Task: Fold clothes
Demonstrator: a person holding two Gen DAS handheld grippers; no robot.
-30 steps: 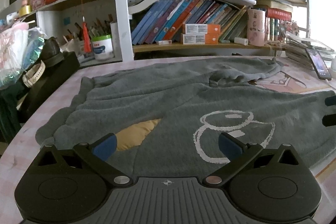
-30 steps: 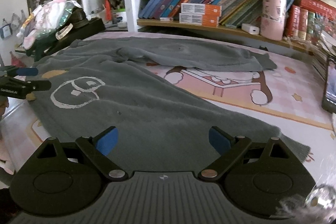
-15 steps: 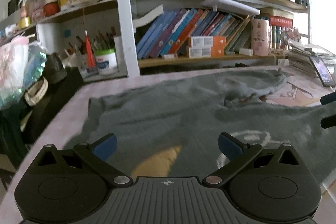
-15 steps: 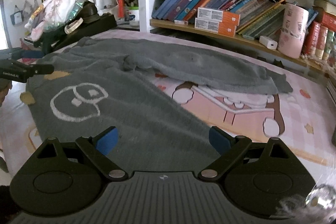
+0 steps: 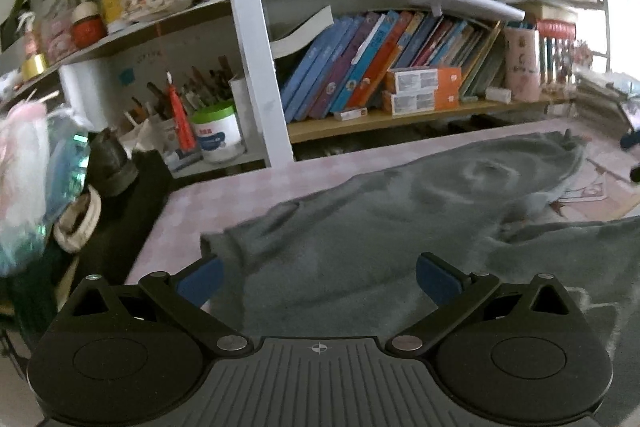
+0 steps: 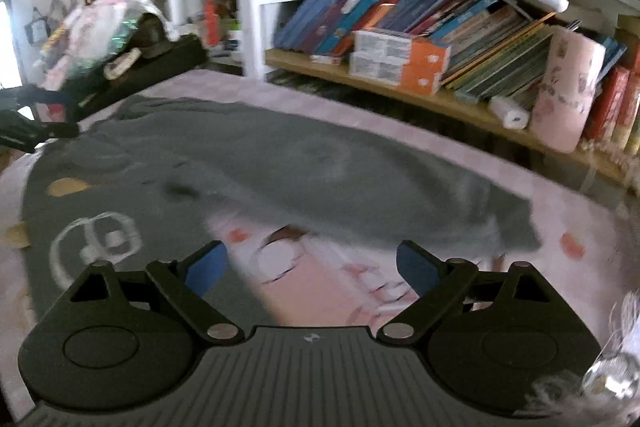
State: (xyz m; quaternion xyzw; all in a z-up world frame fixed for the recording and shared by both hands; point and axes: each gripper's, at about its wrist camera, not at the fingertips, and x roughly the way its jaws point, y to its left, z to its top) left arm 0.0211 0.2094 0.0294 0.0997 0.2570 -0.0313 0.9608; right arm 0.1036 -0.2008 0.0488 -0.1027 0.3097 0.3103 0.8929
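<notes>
The left gripper (image 5: 318, 277) hangs over the near corner of the one grey fleece garment (image 5: 400, 227), jaws spread wide with nothing between the blue pads (image 5: 200, 277). Bare pink checked counter (image 5: 224, 195) shows to the left of the garment's edge and behind it, an open strip running up to the wooden bookshelf (image 5: 400, 119). At the counter's left edge stands a black box (image 5: 132, 211) piled with clutter.

The right gripper (image 6: 310, 269) is likewise wide open and empty, above the pink cartoon-printed mat (image 6: 320, 287) where the garment leaves it uncovered. The grey cloth lies spread across the counter, one long part stretched along the far side and ending near the right, with free mat beyond it. A white outline print (image 6: 96, 239) and two yellow patches (image 6: 66, 186) show on its left part. Two orange-and-white cartons (image 6: 396, 61) sit stacked on the shelf behind, one pink cylinder (image 6: 568, 91) to their right.
</notes>
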